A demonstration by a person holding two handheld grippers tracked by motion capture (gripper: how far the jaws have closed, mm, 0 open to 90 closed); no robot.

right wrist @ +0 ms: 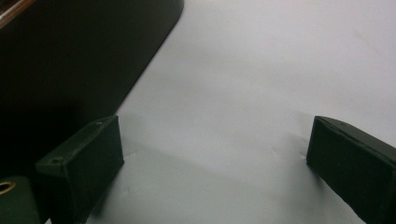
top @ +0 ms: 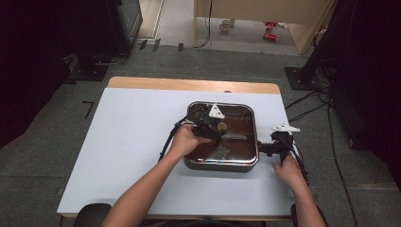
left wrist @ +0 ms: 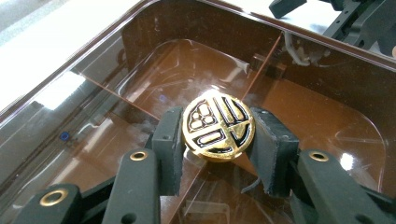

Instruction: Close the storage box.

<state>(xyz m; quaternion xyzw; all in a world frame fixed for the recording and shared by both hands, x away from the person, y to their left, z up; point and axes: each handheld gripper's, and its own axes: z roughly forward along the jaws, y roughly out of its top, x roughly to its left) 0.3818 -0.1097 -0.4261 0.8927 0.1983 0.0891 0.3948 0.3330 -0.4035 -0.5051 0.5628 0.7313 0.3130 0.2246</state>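
Left tool [left wrist: 218,140] pinches a gold knob [left wrist: 218,126] at the middle of a brown clear lid [left wrist: 308,98] that sits on a square pan [top: 221,163], while the right tool [right wrist: 215,163] rests spread on the tabletop [right wrist: 261,70] just beside the pan's right wall. To lift well, I would keep the pinch square across the knob and raise it straight up, level, so the lid's edges clear the rim together. Bare tabletop [top: 137,142] left of the pan offers the widest room for setting it down.
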